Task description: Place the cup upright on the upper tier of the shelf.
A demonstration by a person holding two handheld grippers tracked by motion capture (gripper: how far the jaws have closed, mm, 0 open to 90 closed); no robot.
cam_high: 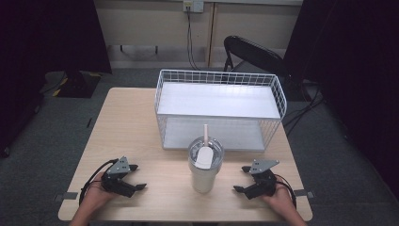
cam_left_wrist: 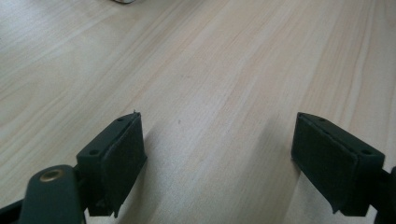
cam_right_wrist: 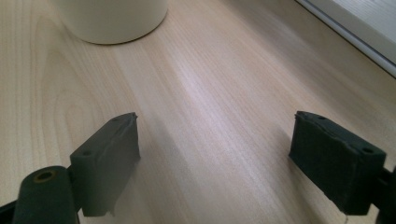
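Note:
A white tumbler (cam_high: 204,169) with a clear lid and a pale straw stands upright near the table's front middle. Its base (cam_right_wrist: 112,21) shows at the top left of the right gripper view. My left gripper (cam_high: 138,177) rests on the table to the tumbler's left, jaws wide open and empty; bare wood lies between its pads (cam_left_wrist: 119,158). My right gripper (cam_high: 241,179) rests to the tumbler's right, open too, with nothing between its pads (cam_right_wrist: 109,161). Both point inward at the tumbler and stand apart from it.
A white wire basket (cam_high: 278,94) with a flat white shelf stands behind the tumbler on the light wood table (cam_high: 127,127). Its white edge (cam_right_wrist: 359,32) crosses the right gripper view's top right. A black chair (cam_high: 251,52) stands beyond the table.

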